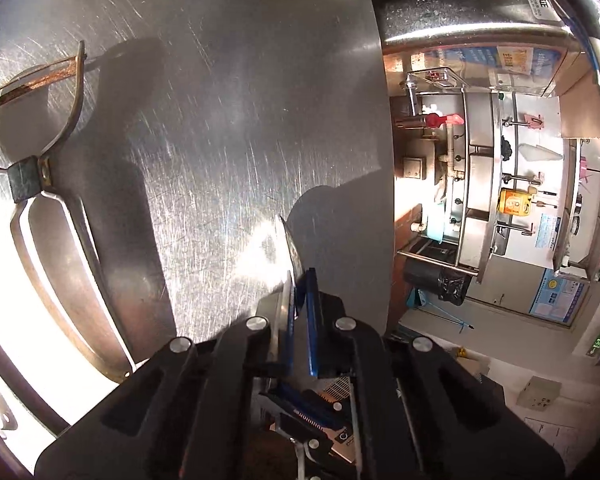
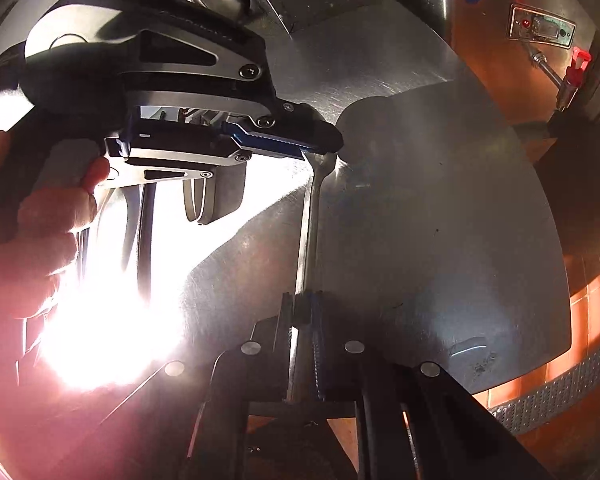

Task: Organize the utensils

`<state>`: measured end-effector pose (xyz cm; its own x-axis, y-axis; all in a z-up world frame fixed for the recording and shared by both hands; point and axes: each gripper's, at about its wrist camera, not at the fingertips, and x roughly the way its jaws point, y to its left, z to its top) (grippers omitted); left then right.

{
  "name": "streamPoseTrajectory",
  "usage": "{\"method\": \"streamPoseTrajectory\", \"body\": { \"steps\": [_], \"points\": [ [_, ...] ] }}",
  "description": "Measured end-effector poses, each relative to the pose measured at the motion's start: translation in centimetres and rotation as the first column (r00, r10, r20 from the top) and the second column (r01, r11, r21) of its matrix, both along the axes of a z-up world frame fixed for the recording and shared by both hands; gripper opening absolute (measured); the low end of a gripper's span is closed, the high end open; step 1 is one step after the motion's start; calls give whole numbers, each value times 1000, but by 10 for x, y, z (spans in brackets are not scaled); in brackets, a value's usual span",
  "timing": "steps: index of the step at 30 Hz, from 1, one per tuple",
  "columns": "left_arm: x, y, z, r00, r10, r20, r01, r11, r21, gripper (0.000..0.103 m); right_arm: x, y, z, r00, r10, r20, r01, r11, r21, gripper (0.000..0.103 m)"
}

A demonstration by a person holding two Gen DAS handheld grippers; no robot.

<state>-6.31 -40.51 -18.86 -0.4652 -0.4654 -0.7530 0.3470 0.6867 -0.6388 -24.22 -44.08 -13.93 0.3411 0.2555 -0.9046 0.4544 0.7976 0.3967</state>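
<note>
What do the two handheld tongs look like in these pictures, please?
Both are black, angular frames with round silver bolt heads. The left tongs carry silver-grey side plates, small screws and blue ribbed finger pads. The right tongs have thin blue-edged fingers. No cables or sleeves are visible.

The scratched, brushed stainless-steel tabletop (image 1: 228, 128) is seen glaring under strong light. A slim, polished silver metal spoon (image 2: 309, 216) is shown glossy and smooth. A bent metal strip (image 1: 36, 80) is marked with rough orange rust.
</note>
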Motion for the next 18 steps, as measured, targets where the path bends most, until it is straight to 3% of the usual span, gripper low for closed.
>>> {"method": "streamPoseTrajectory", "body": {
  "steps": [9,12,18],
  "points": [
    [7,6,3,999,13,-42,-14,999,-38,4,17,5,6,1000,-4,10,5,997,-76,15],
    [8,9,5,998,20,-55,-23,998,-51,4,21,6,10,1000,-11,4,11,995,-104,10],
    [17,22,41,999,23,-41,-29,990,-139,4,24,14,48,998,0,70,11,988,-156,9]
  ]
}}
